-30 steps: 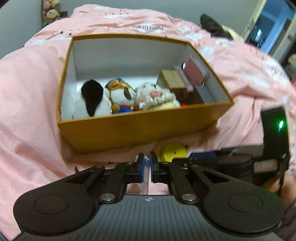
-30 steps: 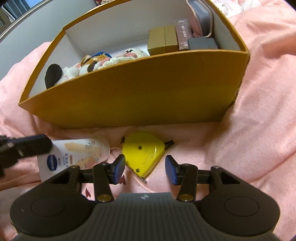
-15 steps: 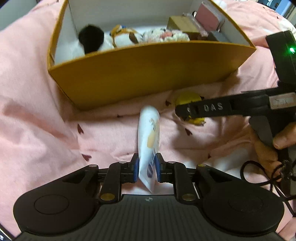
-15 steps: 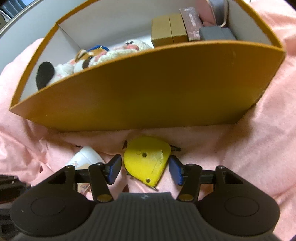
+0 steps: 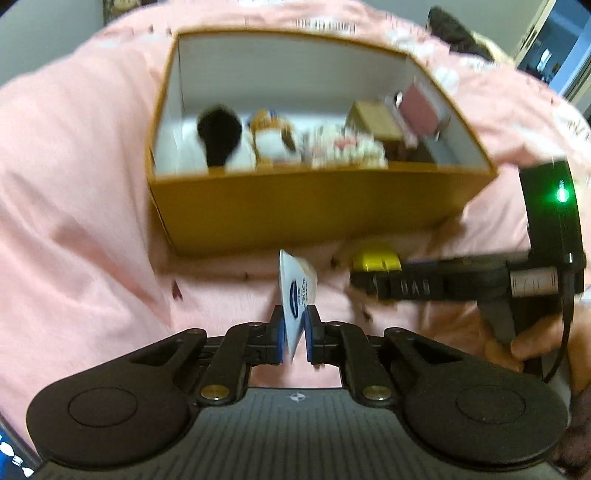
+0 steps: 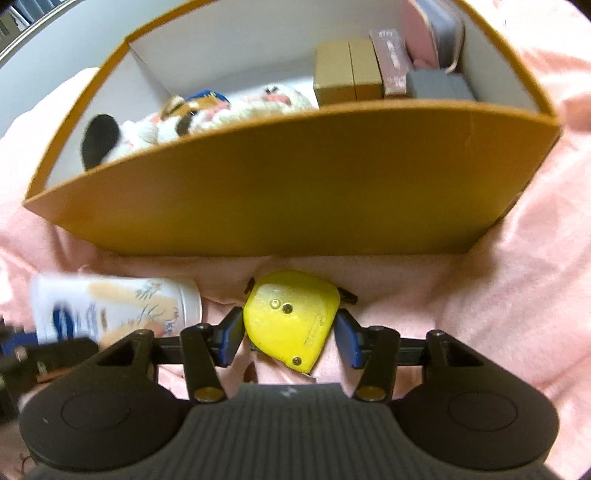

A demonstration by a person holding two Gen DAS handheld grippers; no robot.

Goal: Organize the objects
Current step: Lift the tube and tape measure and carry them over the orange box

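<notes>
My left gripper (image 5: 295,332) is shut on a white lotion tube (image 5: 297,291) and holds it up in front of the orange box (image 5: 295,218). The tube also shows in the right wrist view (image 6: 114,310), at the left. My right gripper (image 6: 290,338) has its jaws around a yellow tape measure (image 6: 291,317) on the pink bedspread, its pads touching or nearly touching both sides. The tape measure also shows in the left wrist view (image 5: 376,260), partly hidden by the right gripper (image 5: 399,286).
The orange box (image 6: 295,192) holds plush toys (image 6: 192,114) on the left and small boxes (image 6: 351,72) on the right. The pink bedspread (image 5: 74,184) lies all around it. A dark object (image 5: 454,29) lies far back right.
My left gripper has lifted the tube off the bedspread and tilted up toward the box. My right gripper has closed in around the tape measure.
</notes>
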